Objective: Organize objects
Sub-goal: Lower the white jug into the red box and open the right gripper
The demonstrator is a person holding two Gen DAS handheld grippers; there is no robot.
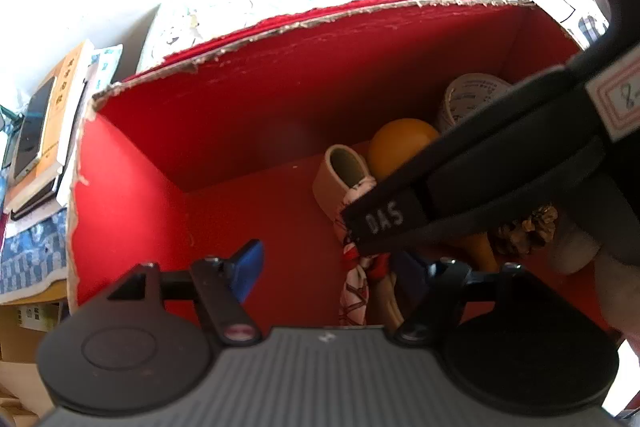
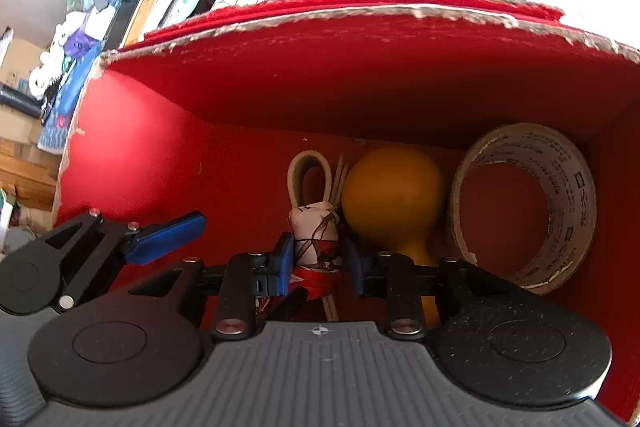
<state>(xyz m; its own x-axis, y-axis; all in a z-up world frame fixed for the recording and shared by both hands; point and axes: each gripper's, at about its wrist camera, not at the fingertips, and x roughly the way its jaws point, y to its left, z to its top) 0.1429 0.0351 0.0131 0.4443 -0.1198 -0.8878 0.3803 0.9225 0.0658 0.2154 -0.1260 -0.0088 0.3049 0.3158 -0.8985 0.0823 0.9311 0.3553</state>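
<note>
The right tool (image 2: 316, 263) is down inside the red cardboard box (image 2: 360, 75), its blue fingers (image 2: 285, 259) narrowed on either side of a rolled red-and-white patterned cloth bundle (image 2: 316, 239) with a cream strap loop (image 2: 308, 175) at its far end. Whether the pads actually press the cloth I cannot tell; they sit very close to it. The bundle lies on the box floor, just beside the orange gourd-shaped maraca (image 2: 394, 195), with the roll of packing tape (image 2: 528, 207) leaning in the right corner.

To do this step well, the judgement is to settle the bundle flat beside the maraca and spread the fingers straight, without nudging the maraca against the tape.

The left tool (image 1: 336, 267) hovers over the box's left half, spread wide and holding nothing. That half of the floor is bare. The box's torn rim (image 1: 280, 27) stands high, so withdrawing means lifting straight up.
</note>
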